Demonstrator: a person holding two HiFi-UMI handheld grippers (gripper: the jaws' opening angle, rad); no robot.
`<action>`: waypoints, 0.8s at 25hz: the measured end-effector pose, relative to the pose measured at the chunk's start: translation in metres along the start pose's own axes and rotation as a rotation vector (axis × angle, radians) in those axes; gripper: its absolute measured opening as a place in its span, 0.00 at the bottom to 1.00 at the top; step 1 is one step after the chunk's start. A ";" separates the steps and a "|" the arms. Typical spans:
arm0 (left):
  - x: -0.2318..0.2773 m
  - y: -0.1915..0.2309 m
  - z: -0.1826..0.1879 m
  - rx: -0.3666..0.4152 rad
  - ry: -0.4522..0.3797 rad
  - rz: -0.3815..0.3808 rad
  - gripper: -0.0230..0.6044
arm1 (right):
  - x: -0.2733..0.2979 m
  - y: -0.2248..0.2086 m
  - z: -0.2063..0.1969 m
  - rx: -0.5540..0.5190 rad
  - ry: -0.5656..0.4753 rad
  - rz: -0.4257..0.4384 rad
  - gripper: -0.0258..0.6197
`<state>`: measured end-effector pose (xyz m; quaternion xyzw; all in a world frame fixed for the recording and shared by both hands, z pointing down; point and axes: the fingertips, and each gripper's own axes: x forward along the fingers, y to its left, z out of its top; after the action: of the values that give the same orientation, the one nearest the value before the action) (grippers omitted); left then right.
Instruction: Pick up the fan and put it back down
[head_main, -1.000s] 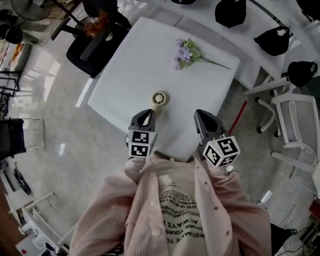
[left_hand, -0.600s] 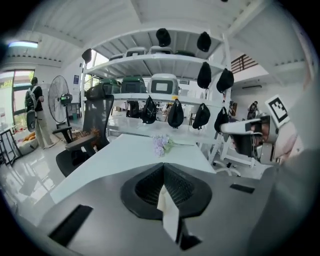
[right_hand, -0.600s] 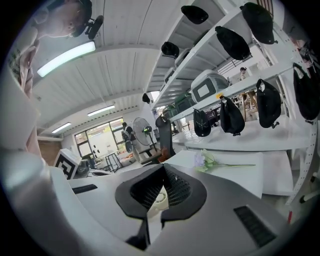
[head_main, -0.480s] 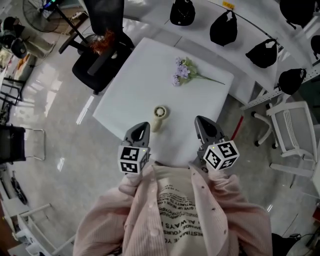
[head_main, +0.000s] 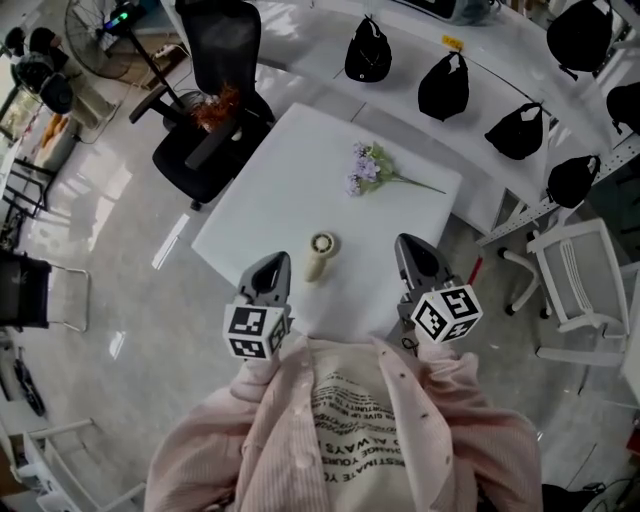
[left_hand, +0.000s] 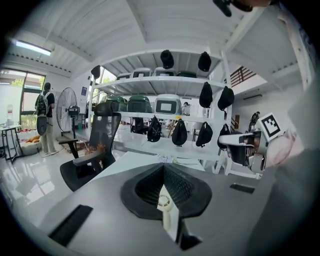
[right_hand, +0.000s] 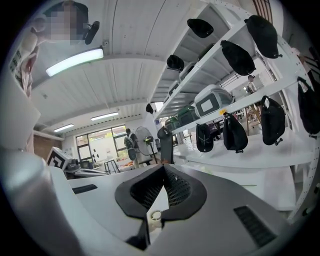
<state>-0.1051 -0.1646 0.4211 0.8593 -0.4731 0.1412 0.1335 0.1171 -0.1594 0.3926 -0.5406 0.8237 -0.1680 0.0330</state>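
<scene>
Small cream fan lies flat on the white counter, round head toward the far edge, handle pointing back at the operator. It sits near the counter's front edge, between the two tools and touching neither.

Left hand-held gripper is held above the front edge, just left of the fan. Its jaws are clenched, tips meeting, w/ nothing gripped. In the left gripper view the fan shows only through the wedge-shaped gap behind the closed tips, down on the counter.

Right hand-held gripper is to the fan's right at about the same level, jaws likewise pressed together at the tips and empty. The right gripper view gives the same glimpse of the fan below.

Each tool carries a marker cube, left and right, close to the operator's pink striped shirt.

Elsewhere on the counter, a sprig of pale purple flowers lies near the far corner, well apart from the fan. A black office chair stands off the far-left corner. A row of black caps sits along the white shelving beyond. A white chair stands at right.
</scene>
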 end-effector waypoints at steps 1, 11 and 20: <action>-0.001 0.001 0.004 0.004 -0.009 0.003 0.04 | 0.000 0.000 0.003 -0.004 -0.007 0.000 0.04; -0.022 0.016 0.029 -0.007 -0.118 0.040 0.04 | 0.001 0.001 0.025 0.006 -0.071 0.009 0.04; -0.027 0.023 0.049 0.003 -0.173 0.068 0.04 | 0.000 0.001 0.036 -0.039 -0.079 0.008 0.04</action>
<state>-0.1328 -0.1730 0.3684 0.8518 -0.5116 0.0718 0.0862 0.1249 -0.1676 0.3585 -0.5439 0.8271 -0.1302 0.0558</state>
